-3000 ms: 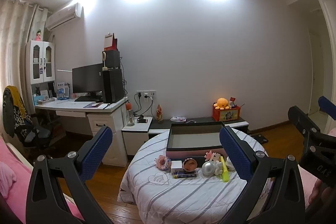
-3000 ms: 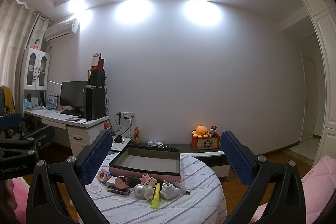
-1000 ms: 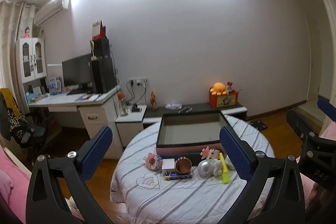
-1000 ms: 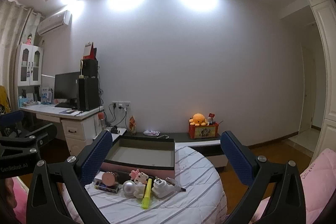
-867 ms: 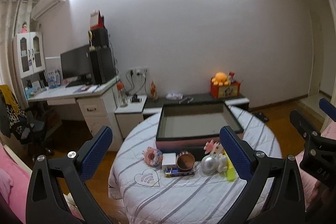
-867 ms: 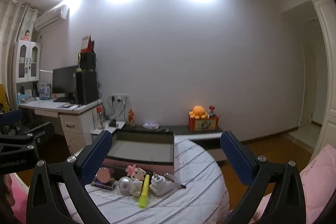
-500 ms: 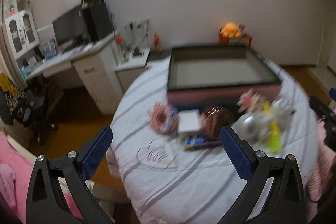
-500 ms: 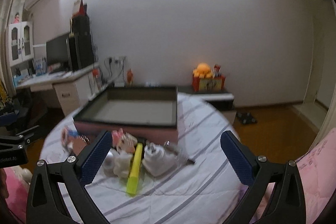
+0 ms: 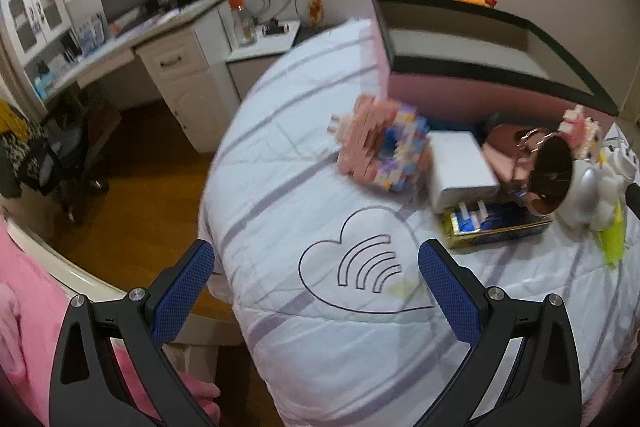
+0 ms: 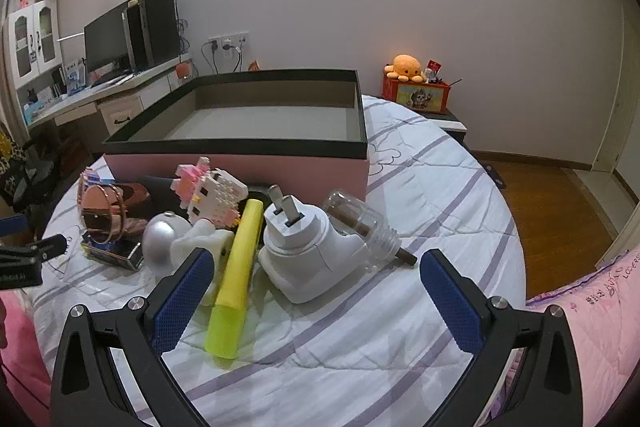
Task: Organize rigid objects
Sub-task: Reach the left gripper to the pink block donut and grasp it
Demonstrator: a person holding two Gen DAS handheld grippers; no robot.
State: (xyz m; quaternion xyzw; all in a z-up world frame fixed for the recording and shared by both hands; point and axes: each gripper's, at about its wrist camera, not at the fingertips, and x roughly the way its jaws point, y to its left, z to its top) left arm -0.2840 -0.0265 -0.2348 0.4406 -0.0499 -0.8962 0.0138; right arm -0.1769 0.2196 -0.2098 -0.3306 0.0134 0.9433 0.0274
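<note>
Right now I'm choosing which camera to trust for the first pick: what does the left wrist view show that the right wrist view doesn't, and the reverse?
Only the left wrist view shows the pink brick donut, the small white box and the heart print on the cloth, under the open left claw.

Only the right wrist view shows the white plug adapter and the clear vial, just ahead of the open right claw.

Both show the empty pink tray, yellow highlighter, silver dome and blue-and-gold packet.
</note>
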